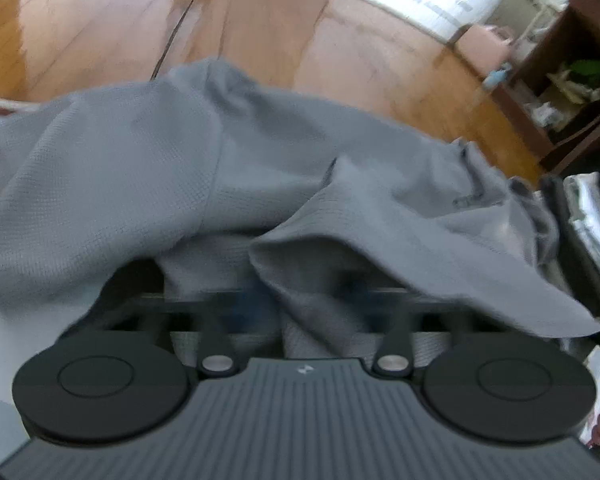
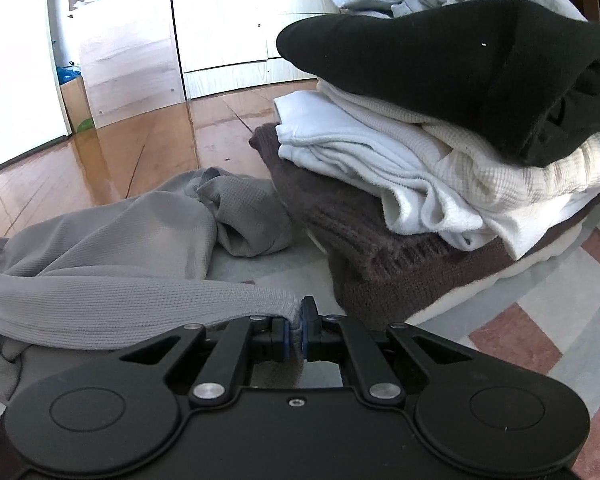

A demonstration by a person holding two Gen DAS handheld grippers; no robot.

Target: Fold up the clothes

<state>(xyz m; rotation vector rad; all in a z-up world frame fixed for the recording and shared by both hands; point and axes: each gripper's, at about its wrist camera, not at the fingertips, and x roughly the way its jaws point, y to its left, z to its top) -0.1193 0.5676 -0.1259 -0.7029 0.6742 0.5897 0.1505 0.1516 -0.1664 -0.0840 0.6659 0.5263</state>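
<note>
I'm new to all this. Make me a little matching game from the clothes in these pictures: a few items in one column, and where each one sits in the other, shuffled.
Items:
1. grey garment
2. black garment
3. brown knit
4. white garment

Places:
A. low in the pile, under the white one
B. edge pinched in the right gripper
C. between the black and brown ones
D. high on the pile, over the white ones

Pairs: 1-B, 2-D, 3-A, 4-C

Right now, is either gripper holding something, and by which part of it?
The right gripper is shut on the grey garment, pinching its ribbed edge. The left gripper's fingertips are hidden under the same grey cloth; whether it grips the cloth cannot be told.
</note>
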